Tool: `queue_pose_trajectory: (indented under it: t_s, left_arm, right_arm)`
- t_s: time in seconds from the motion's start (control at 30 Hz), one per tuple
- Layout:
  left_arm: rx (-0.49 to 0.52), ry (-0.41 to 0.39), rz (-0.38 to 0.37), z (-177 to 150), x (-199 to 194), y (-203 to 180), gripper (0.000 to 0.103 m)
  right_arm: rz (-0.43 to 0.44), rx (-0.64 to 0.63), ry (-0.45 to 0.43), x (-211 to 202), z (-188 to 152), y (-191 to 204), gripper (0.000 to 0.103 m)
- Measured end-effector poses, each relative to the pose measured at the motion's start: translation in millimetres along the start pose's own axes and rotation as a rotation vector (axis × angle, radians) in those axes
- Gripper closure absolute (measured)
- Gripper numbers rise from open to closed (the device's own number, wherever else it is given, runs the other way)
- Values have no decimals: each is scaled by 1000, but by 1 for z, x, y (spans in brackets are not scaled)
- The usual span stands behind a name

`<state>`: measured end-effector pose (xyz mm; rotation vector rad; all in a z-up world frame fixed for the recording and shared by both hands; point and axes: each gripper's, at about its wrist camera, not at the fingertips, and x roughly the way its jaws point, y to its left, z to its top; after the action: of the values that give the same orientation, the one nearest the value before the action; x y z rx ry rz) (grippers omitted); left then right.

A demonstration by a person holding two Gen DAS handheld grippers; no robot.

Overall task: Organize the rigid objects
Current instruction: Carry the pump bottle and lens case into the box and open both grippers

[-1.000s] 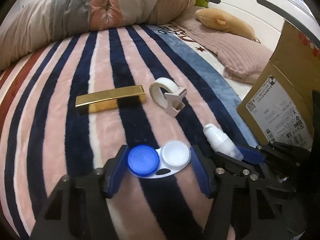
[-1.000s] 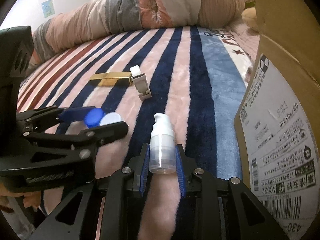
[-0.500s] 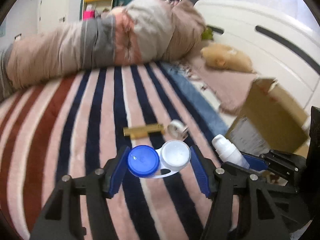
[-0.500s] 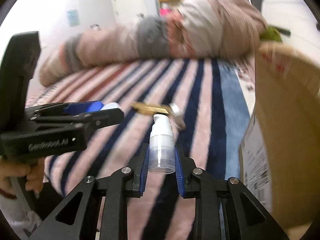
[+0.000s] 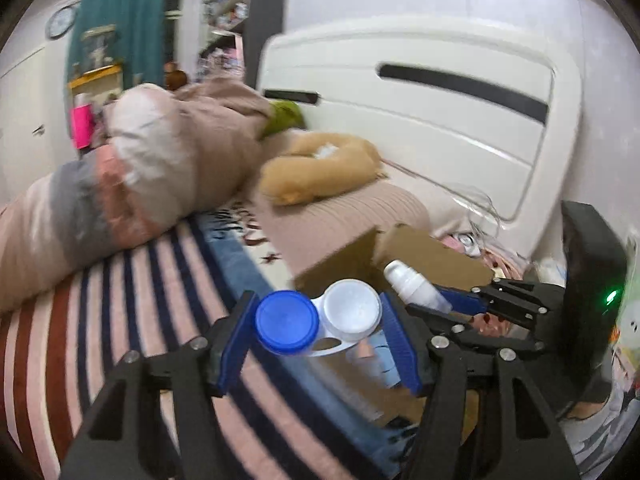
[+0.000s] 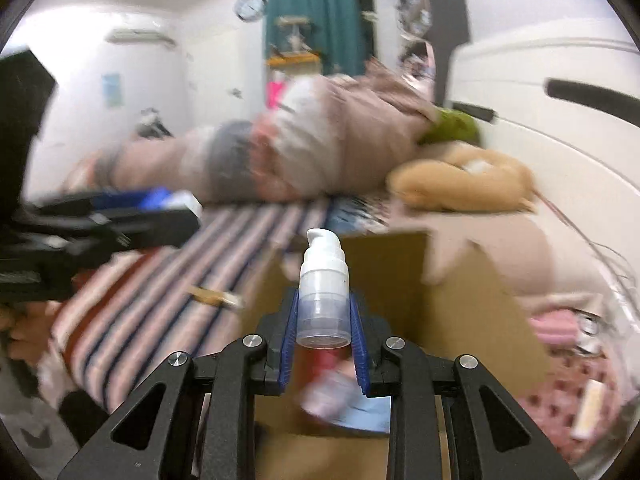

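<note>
My left gripper (image 5: 318, 332) is shut on a contact lens case (image 5: 316, 322) with one blue cap and one white cap, held in the air over the near edge of an open cardboard box (image 5: 432, 256). My right gripper (image 6: 323, 334) is shut on a small white pump bottle (image 6: 323, 280) and holds it above the box opening (image 6: 400, 280). The bottle also shows in the left wrist view (image 5: 412, 286), just right of the case. The left gripper shows at the left of the right wrist view (image 6: 120, 216).
The striped blanket (image 5: 120, 312) covers the bed to the left. A gold bar (image 6: 208, 296) lies on it beside the box. A rolled duvet (image 5: 140, 176), a tan plush toy (image 5: 320, 168) and the white headboard (image 5: 440, 120) lie beyond. Some items lie blurred inside the box (image 6: 332, 396).
Both grippers have lifted off the blanket and swung right toward the cardboard box, still holding the lens case and the pump bottle. The gold bar and tape dispenser stayed on the blanket.
</note>
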<state>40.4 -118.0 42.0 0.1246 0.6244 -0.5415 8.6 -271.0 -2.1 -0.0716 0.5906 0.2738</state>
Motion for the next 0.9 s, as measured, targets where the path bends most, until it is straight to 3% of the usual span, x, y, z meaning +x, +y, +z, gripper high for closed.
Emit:
queue_pose_trajectory:
  t_s: [0.1,0.3,0.9]
  left_arm:
    - [43,81,-5,9,35,-24,45]
    - [59,169,33,12,73,-37,45]
    - [89,242,107,9,107,-38,44]
  right_arm:
    - [-65,6,62,12,-14,-22,83]
    - [-98,24,123,22,-36,-47,83]
    - [-83,28,129,28,-35,-48,81]
